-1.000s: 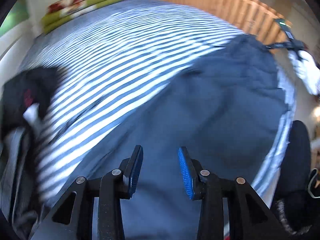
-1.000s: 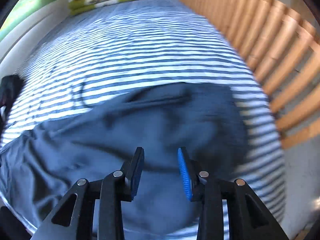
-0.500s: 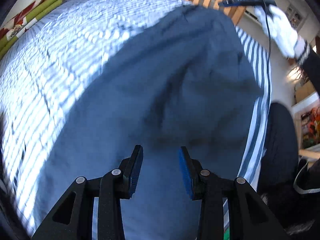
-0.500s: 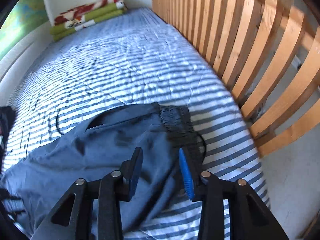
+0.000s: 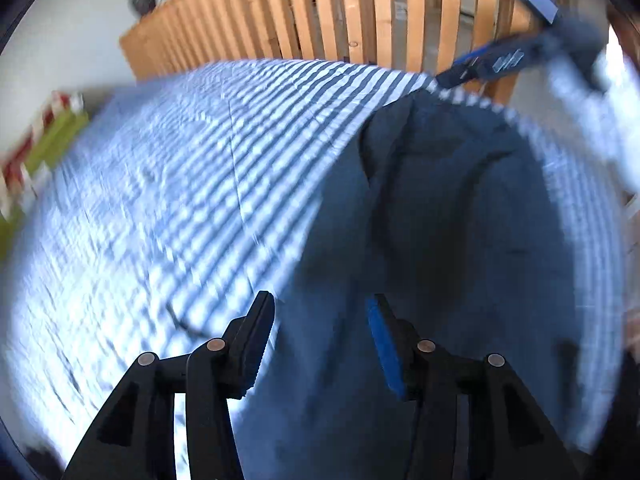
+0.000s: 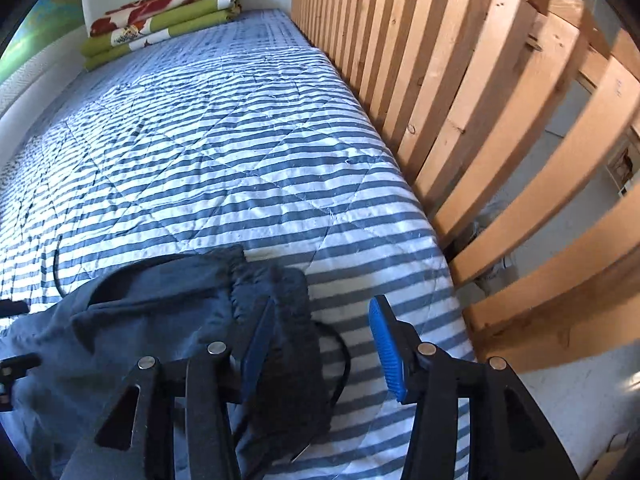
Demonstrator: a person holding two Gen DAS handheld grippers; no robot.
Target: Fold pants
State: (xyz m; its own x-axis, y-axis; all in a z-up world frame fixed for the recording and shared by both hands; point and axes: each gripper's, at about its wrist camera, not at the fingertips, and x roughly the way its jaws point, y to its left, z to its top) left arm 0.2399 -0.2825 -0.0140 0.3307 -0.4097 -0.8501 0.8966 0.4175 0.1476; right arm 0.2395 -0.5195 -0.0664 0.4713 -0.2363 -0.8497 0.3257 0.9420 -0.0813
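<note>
The left gripper [image 5: 320,336] hung with jaws parted, just widened, empty, above the dark blue cloth pants [image 5: 440,240] lying on the blue-and-white striped quilted bedcover [image 5: 180,200]. The right gripper [image 6: 320,340] had likewise been widening and gripped nothing; it hung over the pants' gathered waistband [image 6: 280,300] beside the slatted wooden bed rail [image 6: 460,100].

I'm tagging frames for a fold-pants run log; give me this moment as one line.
stage: mid-fold | pants: bunched on striped bed cover | left gripper: open, jaws just widened, empty | right gripper: open, jaws just widened, beside waistband
</note>
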